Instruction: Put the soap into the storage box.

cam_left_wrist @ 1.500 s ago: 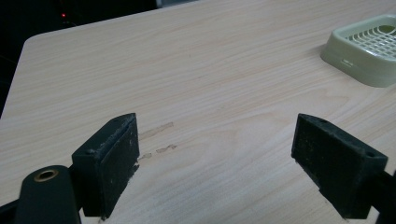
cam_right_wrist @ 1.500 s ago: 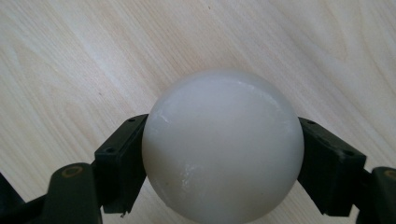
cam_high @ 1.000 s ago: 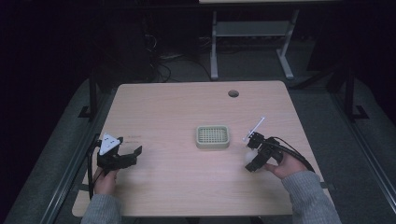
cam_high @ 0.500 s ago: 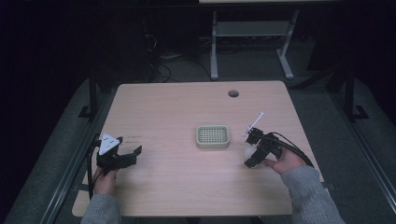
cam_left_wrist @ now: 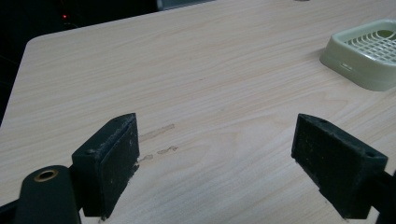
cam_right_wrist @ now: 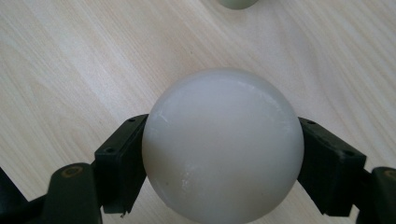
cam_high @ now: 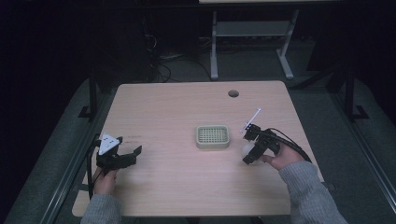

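A smooth white ball (cam_right_wrist: 223, 144) sits between the two black jaws of my right gripper (cam_right_wrist: 223, 168), which is shut on it just above the wooden table (cam_high: 187, 107). From above, the right gripper (cam_high: 247, 146) with the ball (cam_high: 242, 150) is a little right of a pale green slotted dish (cam_high: 212, 136). The dish's rim (cam_right_wrist: 236, 3) peeks in at the top of the right gripper view. My left gripper (cam_high: 132, 156) rests near the table's left edge, open, with bare wood between its jaws (cam_left_wrist: 215, 158). The dish (cam_left_wrist: 369, 56) lies to its far right.
A round cable hole (cam_high: 233, 93) is in the table near the far edge. A thin white rod (cam_high: 252, 118) sticks out beyond the right gripper. Metal desk legs (cam_high: 214, 51) and cables stand on the dark floor behind.
The right gripper with the ball has shifted slightly left and forward, toward the green dish. The left gripper has stayed put.
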Demonstrator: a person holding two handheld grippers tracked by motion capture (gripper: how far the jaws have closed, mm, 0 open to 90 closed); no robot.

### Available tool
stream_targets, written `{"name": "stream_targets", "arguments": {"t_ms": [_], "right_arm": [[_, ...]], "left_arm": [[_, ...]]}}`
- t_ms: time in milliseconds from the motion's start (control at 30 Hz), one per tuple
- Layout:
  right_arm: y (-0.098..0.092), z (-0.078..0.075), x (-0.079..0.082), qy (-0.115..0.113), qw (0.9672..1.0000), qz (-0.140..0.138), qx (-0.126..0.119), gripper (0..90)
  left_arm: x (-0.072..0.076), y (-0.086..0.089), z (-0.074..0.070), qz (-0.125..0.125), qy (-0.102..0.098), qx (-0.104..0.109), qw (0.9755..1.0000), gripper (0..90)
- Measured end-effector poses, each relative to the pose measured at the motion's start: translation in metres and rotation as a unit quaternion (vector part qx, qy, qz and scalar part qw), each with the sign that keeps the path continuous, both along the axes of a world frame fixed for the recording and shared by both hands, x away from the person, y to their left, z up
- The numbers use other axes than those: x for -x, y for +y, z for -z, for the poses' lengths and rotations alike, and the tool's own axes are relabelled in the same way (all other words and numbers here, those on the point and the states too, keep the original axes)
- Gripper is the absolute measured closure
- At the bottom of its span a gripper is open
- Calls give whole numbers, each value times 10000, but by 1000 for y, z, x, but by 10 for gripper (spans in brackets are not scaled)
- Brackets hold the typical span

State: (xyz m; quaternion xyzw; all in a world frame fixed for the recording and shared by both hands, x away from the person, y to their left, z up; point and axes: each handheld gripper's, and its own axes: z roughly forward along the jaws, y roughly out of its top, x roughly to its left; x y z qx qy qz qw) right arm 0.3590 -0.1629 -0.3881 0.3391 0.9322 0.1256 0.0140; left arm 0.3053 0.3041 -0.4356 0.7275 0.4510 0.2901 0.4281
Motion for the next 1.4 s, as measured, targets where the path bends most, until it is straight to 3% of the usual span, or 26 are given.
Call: {"name": "stream_targets", "arguments": {"t_ms": [1400], "right_arm": [[32, -19, -36, 70, 9997, -221, 69, 236]], "left_arm": [[-1, 2, -2, -19, 10, 16, 10000, 148]]}}
